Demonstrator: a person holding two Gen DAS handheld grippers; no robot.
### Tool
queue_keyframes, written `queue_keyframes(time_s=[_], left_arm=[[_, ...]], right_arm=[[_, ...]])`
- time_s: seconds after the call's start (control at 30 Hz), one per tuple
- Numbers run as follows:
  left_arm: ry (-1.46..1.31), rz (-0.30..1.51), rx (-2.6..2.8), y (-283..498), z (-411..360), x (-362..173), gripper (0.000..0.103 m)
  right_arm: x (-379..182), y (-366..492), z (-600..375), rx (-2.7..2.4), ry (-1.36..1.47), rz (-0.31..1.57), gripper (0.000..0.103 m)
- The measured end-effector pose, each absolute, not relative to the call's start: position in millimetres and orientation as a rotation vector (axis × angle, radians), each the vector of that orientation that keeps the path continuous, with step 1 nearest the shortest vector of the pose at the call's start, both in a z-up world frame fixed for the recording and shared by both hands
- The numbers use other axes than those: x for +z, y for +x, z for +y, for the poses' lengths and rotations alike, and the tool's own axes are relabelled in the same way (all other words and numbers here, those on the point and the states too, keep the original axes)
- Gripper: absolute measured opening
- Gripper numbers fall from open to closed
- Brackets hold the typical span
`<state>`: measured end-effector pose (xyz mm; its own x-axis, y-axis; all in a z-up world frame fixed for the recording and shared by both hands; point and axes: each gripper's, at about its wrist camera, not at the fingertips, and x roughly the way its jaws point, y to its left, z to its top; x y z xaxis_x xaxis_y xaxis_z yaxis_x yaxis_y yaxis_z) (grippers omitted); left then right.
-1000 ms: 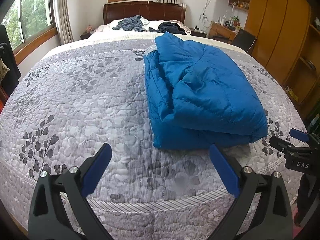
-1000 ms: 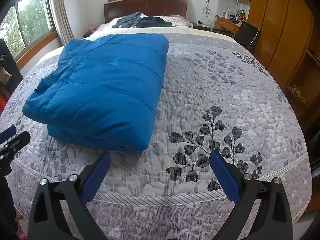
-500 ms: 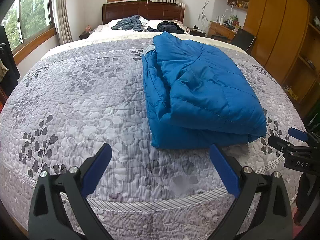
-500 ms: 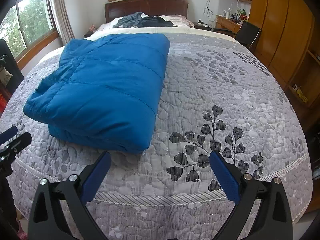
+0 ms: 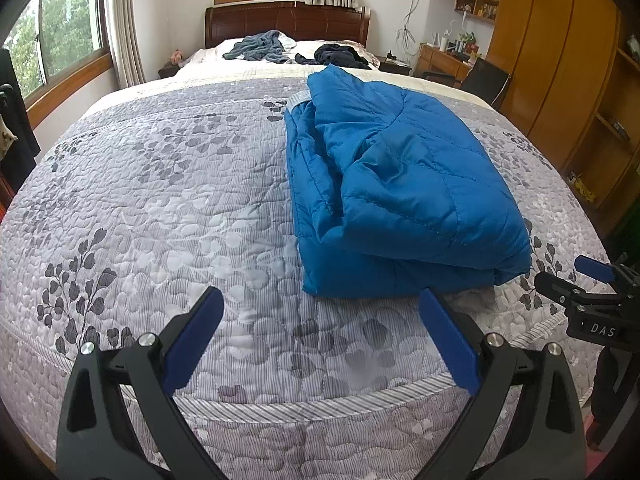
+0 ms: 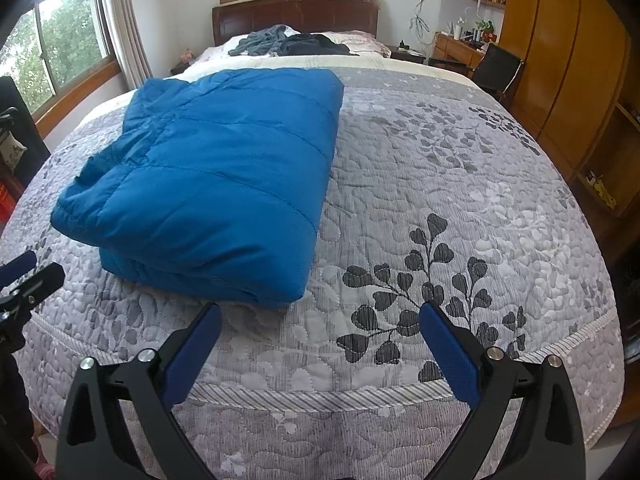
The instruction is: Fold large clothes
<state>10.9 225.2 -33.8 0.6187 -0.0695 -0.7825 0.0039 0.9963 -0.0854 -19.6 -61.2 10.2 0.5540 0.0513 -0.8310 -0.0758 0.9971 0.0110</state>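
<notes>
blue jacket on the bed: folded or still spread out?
Folded. The blue jacket lies as a compact stacked rectangle on the bedspread, its layered edges showing along the near side. Both grippers, left and right, are open and off it.

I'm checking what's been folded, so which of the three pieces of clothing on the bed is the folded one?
The blue padded jacket, folded into a neat stack near the foot of the bed. The grey garment and the dark garment lie crumpled up by the headboard.

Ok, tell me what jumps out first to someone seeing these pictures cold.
The bright blue quilted jacket stands out first, folded into a thick bundle on the grey leaf-patterned bedspread near the foot of the bed. Next come the two open claws, left claw and right claw, both empty, short of the bundle. At the headboard end lie rumpled dark clothes.
</notes>
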Motion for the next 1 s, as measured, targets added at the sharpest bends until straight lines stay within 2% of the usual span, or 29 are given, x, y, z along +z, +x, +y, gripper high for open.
queue_keyframes(time_s=[1.0], left_arm=[[-0.079,0.903,-0.048,10.2,225.0,-34.8,0.097]], right_arm=[[11.9,-18.5,-60.7,0.091,-0.030,0.976,0.099]])
